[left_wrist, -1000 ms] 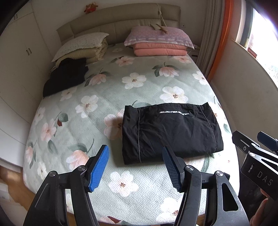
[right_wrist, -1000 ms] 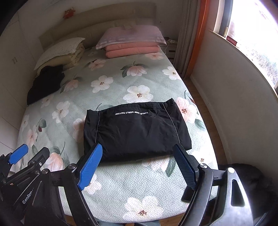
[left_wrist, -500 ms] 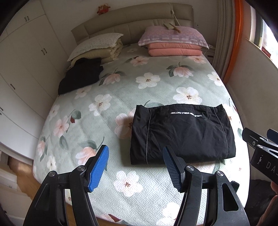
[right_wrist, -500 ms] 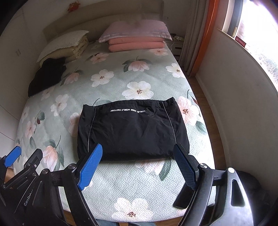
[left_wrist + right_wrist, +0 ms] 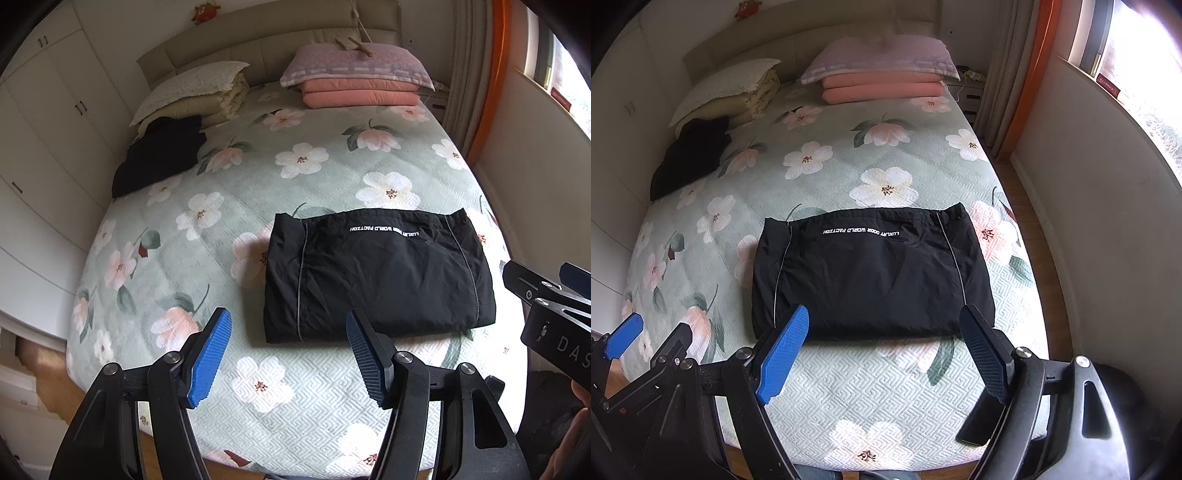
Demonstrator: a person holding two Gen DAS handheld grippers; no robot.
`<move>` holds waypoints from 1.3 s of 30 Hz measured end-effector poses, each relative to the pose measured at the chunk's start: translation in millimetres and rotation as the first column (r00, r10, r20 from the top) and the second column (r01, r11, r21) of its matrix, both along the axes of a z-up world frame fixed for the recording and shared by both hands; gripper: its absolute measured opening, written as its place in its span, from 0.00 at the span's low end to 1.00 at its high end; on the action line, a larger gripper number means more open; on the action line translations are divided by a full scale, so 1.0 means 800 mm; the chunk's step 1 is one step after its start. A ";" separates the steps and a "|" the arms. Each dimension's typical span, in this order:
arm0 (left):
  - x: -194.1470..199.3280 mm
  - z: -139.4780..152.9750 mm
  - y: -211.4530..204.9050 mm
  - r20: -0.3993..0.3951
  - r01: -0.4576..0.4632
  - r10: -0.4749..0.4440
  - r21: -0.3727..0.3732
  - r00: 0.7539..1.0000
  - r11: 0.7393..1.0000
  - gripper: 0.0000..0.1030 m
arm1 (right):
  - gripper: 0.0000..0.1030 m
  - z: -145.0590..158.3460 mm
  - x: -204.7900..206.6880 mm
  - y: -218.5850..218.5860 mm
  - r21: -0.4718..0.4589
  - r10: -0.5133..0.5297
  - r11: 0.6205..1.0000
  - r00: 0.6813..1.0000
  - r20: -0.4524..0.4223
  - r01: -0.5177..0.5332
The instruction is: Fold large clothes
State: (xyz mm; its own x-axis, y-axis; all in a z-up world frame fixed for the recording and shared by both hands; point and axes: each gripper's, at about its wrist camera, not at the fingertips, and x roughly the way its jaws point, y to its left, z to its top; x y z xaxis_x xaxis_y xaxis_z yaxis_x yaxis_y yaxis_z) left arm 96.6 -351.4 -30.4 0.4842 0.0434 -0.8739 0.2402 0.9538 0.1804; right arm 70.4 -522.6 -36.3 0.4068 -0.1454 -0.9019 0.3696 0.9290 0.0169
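Open claws (image 5: 882,354) short of folded garment (image 5: 871,273)

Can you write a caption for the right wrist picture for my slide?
Open right gripper hovers over a folded black garment lying on the flowered bedspread, the left gripper beside it.

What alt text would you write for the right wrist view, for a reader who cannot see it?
A folded black garment lies flat on a floral bedspread, just beyond the open, empty right gripper. Pillows and another dark garment sit near the headboard.
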 end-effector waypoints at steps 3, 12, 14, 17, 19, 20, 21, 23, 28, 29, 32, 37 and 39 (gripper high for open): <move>0.000 0.000 0.002 0.000 0.000 0.000 0.007 1.000 1.000 0.65 | 0.83 0.000 0.001 -0.001 0.003 -0.001 1.000 1.000 -0.001 0.001; -0.001 0.003 0.003 0.010 0.007 -0.007 0.022 1.000 1.000 0.65 | 0.83 -0.003 -0.002 -0.004 -0.001 -0.009 1.000 1.000 -0.010 0.009; -0.002 0.003 0.002 0.010 0.011 -0.011 0.023 1.000 1.000 0.65 | 0.83 -0.005 -0.002 -0.006 0.005 -0.011 1.000 1.000 -0.018 0.011; -0.002 0.002 0.002 0.003 0.014 -0.014 0.026 1.000 1.000 0.65 | 0.83 -0.006 -0.003 -0.009 0.003 -0.015 1.000 1.000 -0.017 0.015; -0.003 0.000 0.002 -0.002 0.018 -0.017 0.030 1.000 0.999 0.65 | 0.83 -0.005 -0.003 -0.010 0.001 -0.014 1.000 1.000 -0.015 0.014; -0.004 0.000 0.002 -0.004 0.018 -0.018 0.032 1.000 0.999 0.65 | 0.83 -0.005 -0.003 -0.010 -0.002 -0.014 1.000 1.000 -0.014 0.014; -0.004 -0.001 0.002 -0.006 0.019 -0.019 0.031 1.000 0.999 0.65 | 0.83 -0.004 -0.003 -0.010 -0.003 -0.012 1.000 1.000 -0.013 0.012; -0.004 -0.002 0.002 -0.010 0.023 -0.022 0.034 1.000 0.999 0.65 | 0.83 -0.004 -0.004 -0.009 -0.003 -0.014 1.000 1.000 -0.014 0.013; -0.005 -0.003 0.004 -0.016 0.026 -0.025 0.035 1.000 0.999 0.65 | 0.83 -0.004 -0.004 -0.009 0.002 -0.011 1.000 1.000 -0.017 0.011; -0.005 -0.004 0.004 -0.017 0.025 -0.025 0.036 1.000 0.999 0.65 | 0.83 -0.004 -0.004 -0.009 0.001 -0.010 1.000 1.000 -0.017 0.010; -0.005 -0.005 0.005 -0.019 0.021 -0.020 0.040 1.000 0.999 0.65 | 0.83 -0.004 -0.005 -0.010 0.001 -0.009 1.000 1.000 -0.016 0.009; -0.005 -0.007 0.007 -0.021 0.019 -0.019 0.043 1.000 0.999 0.65 | 0.83 -0.005 -0.006 -0.008 -0.001 -0.011 1.000 1.000 -0.018 0.011; -0.005 -0.007 0.007 -0.021 0.022 -0.021 0.042 1.000 0.999 0.65 | 0.83 -0.006 -0.006 -0.007 0.004 -0.010 1.000 1.000 -0.019 0.010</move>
